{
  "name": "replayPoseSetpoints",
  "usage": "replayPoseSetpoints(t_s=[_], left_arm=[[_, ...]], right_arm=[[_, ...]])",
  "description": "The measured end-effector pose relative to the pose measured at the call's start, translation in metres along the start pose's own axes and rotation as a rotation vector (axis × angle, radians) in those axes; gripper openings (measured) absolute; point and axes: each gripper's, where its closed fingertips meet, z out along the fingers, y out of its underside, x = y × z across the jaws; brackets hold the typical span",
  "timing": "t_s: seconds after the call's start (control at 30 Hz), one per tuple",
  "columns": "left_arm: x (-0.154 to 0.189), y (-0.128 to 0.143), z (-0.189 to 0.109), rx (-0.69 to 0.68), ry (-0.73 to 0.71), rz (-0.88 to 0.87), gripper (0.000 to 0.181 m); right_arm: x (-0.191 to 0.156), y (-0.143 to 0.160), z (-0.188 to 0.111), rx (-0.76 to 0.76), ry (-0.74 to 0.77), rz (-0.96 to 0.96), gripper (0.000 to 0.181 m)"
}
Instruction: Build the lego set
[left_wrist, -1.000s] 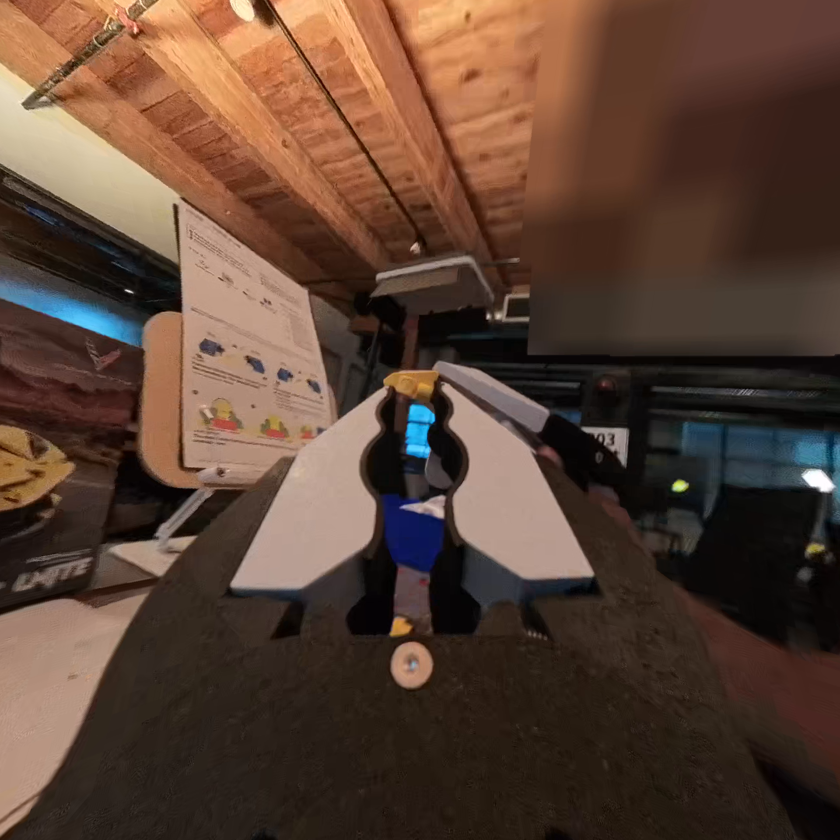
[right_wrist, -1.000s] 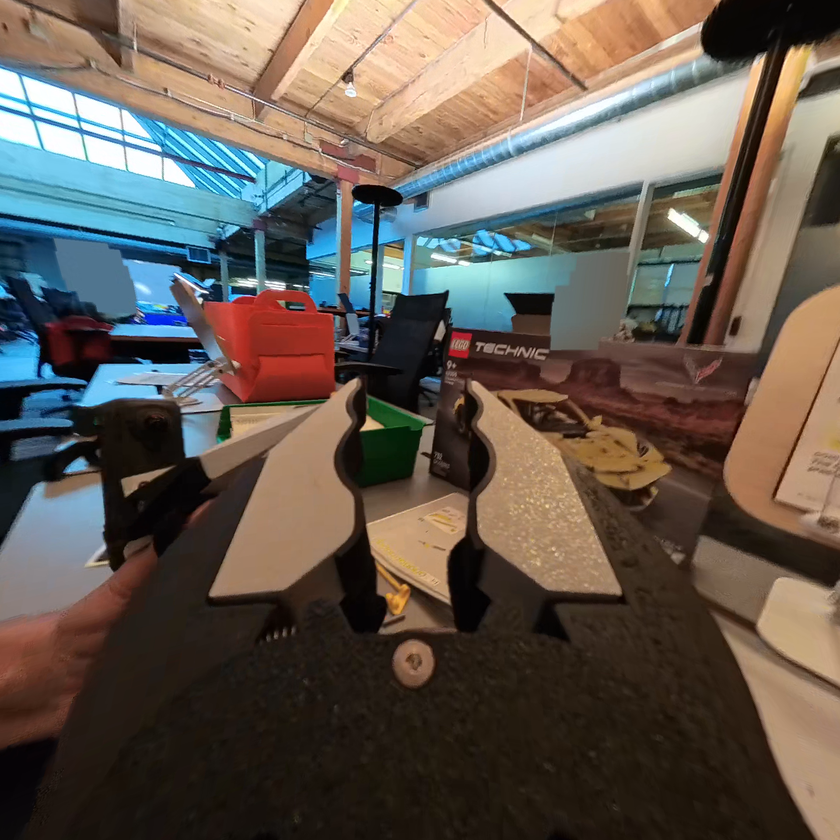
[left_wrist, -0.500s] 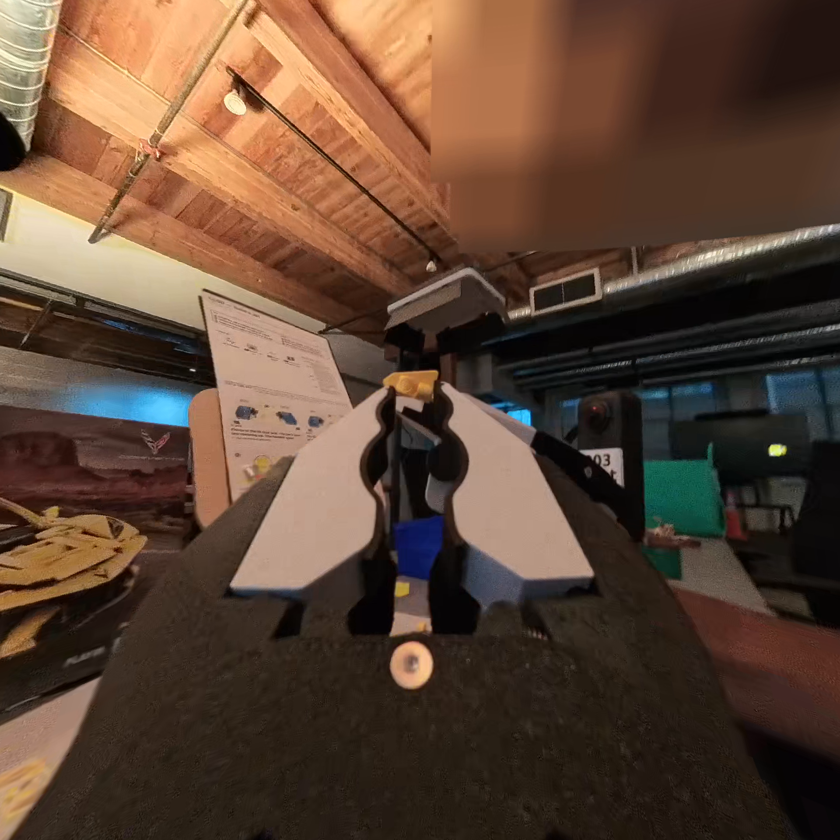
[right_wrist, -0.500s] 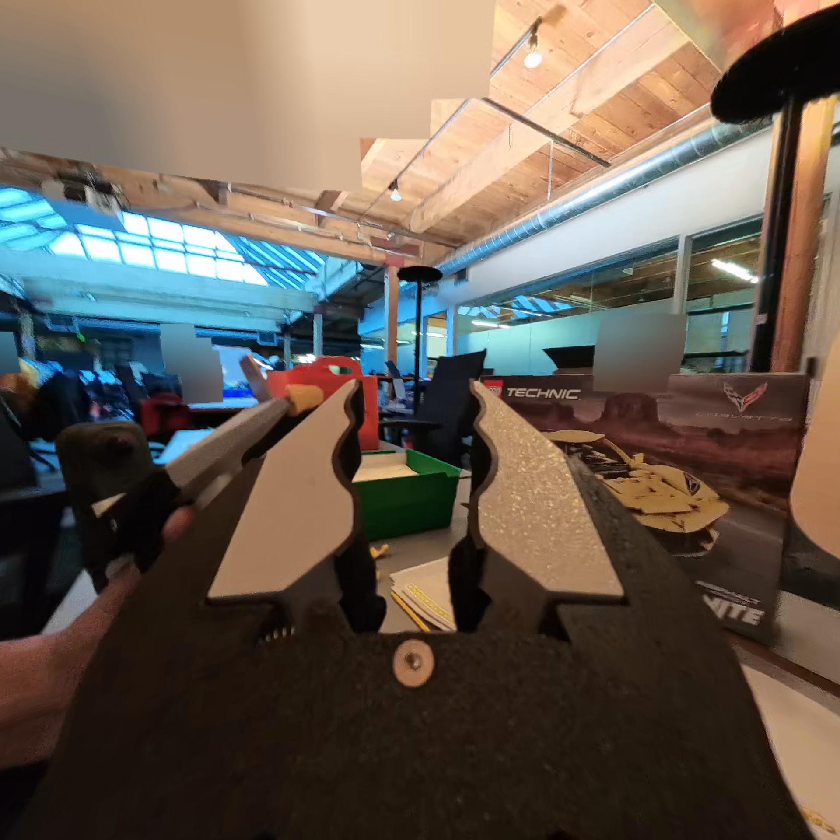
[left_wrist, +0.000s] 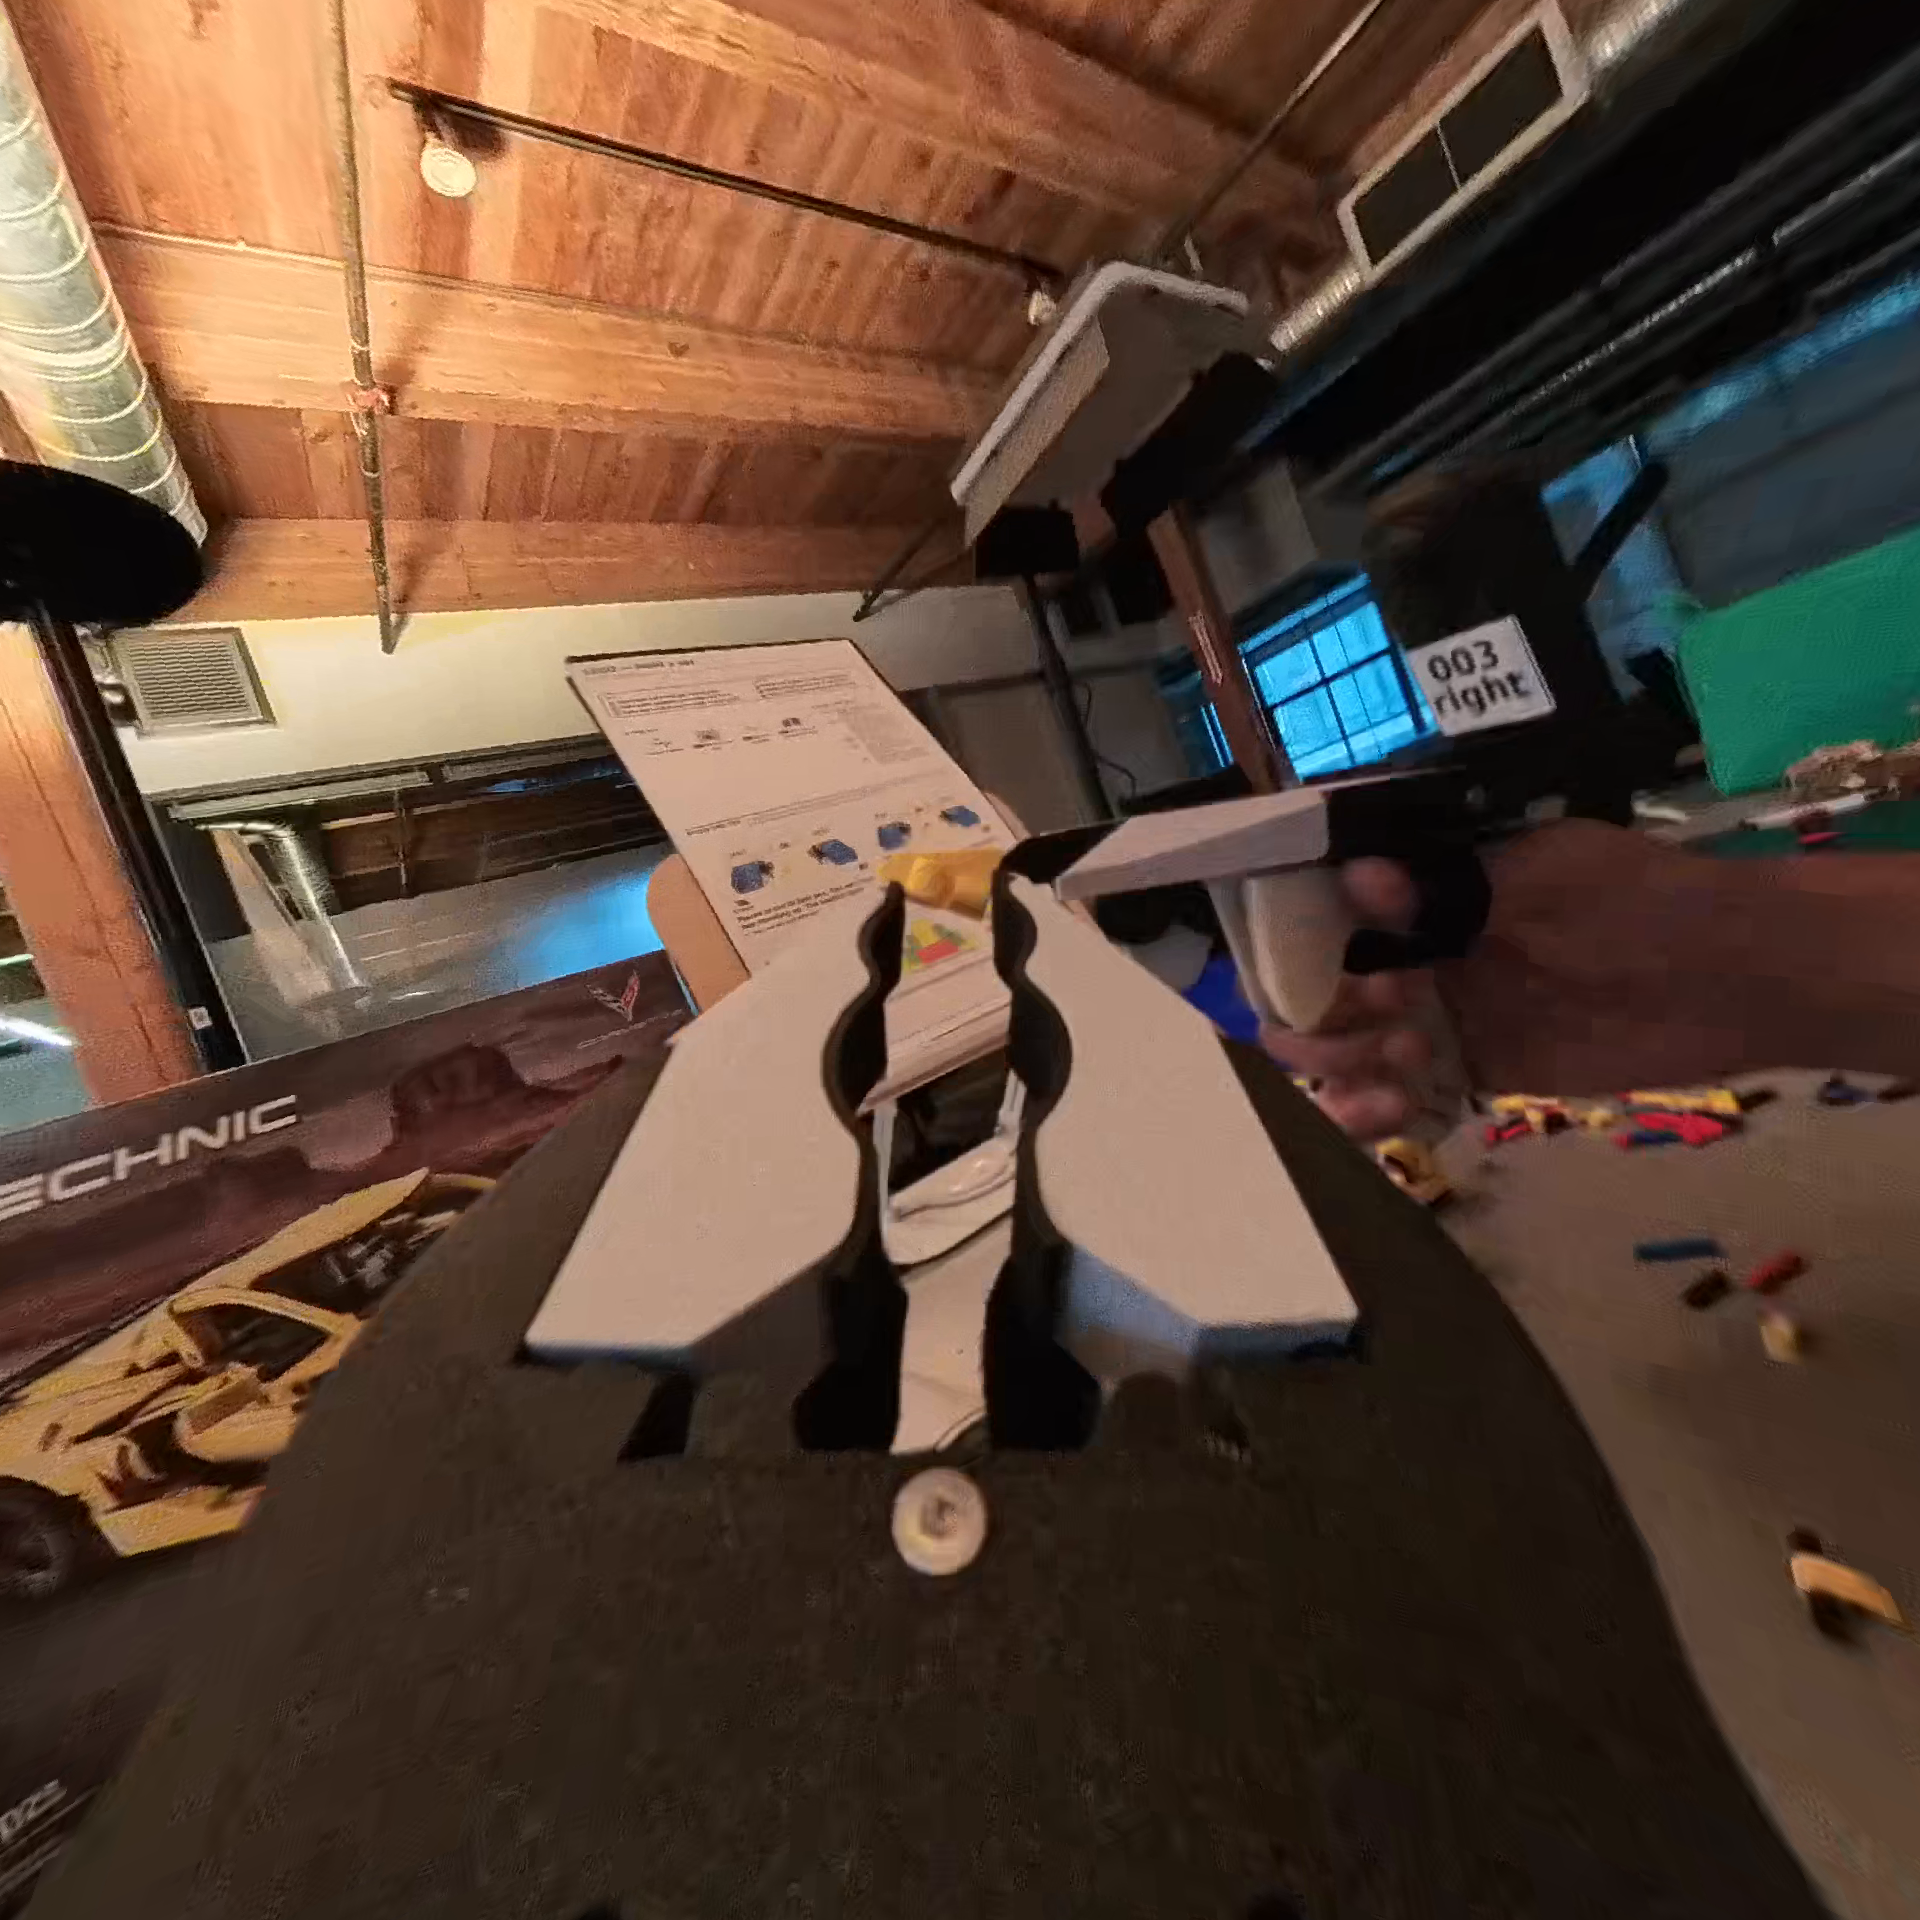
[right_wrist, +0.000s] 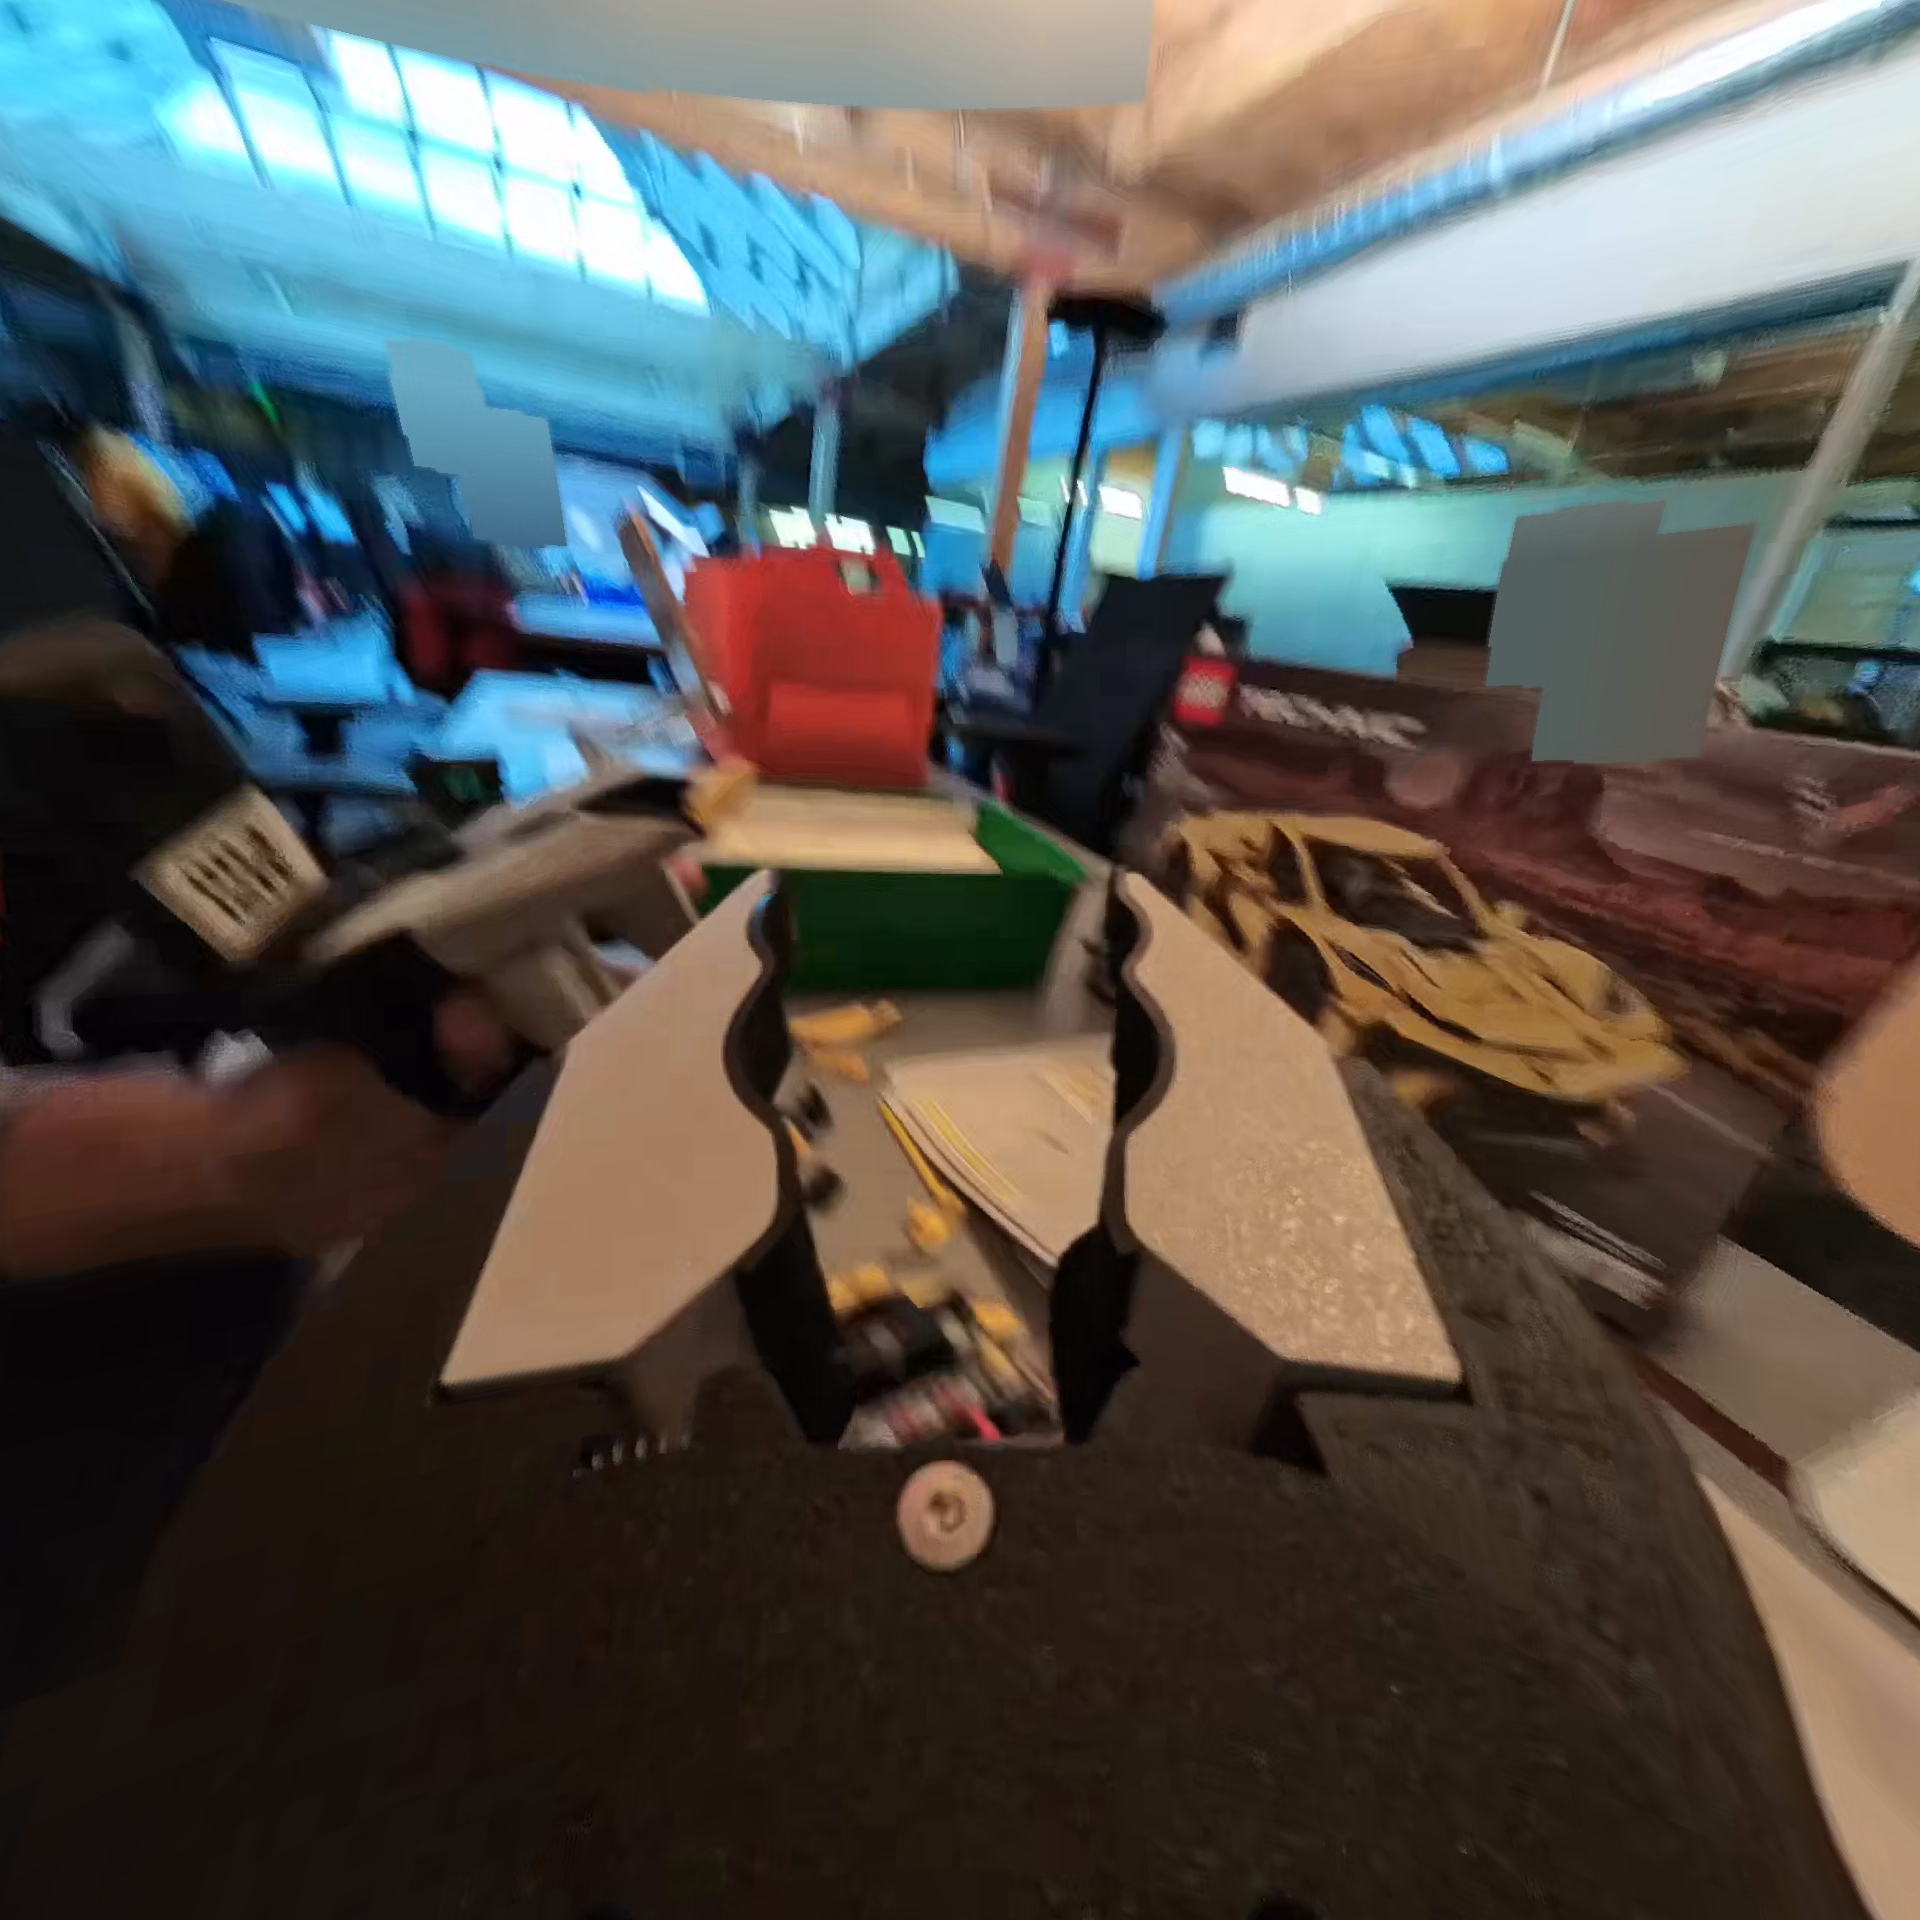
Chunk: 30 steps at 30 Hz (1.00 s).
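A wood-beamed workshop ceiling hung over a grey tabletop (left_wrist: 1662, 1403) strewn with small loose bricks (left_wrist: 1714, 1273) to the right of the left fingers. The left gripper (left_wrist: 940, 894) was closed on a small yellow piece (left_wrist: 935, 881), pinched at the very fingertips; just beyond it stood an instruction sheet (left_wrist: 790, 748), and left of the fingers the set's box (left_wrist: 208, 1247). The right gripper (right_wrist: 940, 904) was open and empty, with more yellow pieces (right_wrist: 842, 1023) and a booklet (right_wrist: 1018, 1122) on the tabletop between and beyond its fingers, and a green bin (right_wrist: 914, 925) farther on. The yellow piece looked light, hard and slick, so it seemed best held across its flat sides; so shallow a pinch could let it twist or pop free.
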Motion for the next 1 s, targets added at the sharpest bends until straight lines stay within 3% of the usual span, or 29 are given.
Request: replayPoseSetpoints(t_s=[0.07,0.17,0.3,0.43,0.57,0.7,0.77,0.83,1.0], left_arm=[[0.005,0.005,-0.001,-0.028,0.033,0.02,0.016],[0.016,0.008,0.001,-0.033,0.105,-0.082,0.016],[0.04,0.008,0.006,-0.024,0.21,-0.2,0.016],[0.054,0.01,0.008,-0.054,0.199,-0.038,0.017],[0.064,0.015,0.008,-0.095,0.206,0.062,0.017],[0.066,0.016,0.006,-0.116,0.184,0.178,0.016],[0.063,0.021,0.004,-0.142,0.167,0.28,0.017],[0.063,0.026,0.003,-0.162,0.179,0.353,0.017],[0.072,0.041,0.001,-0.214,0.223,0.496,0.016]], right_arm=[[0.024,0.004,-0.028,-0.077,0.061,-0.096,0.063],[0.026,-0.001,-0.058,-0.052,0.093,-0.183,0.059],[0.029,-0.006,-0.07,0.113,0.1,0.148,0.062],[0.025,-0.021,-0.068,0.359,0.076,0.469,0.062],[0.001,-0.036,-0.054,0.507,0.014,0.577,0.064],[-0.009,-0.02,-0.043,0.347,-0.001,0.476,0.057],[-0.02,-0.012,-0.046,0.238,-0.117,0.54,0.055],[-0.04,-0.005,-0.051,0.119,-0.262,0.565,0.038],[-0.043,0.01,-0.055,-0.02,-0.251,0.489,0.019]])
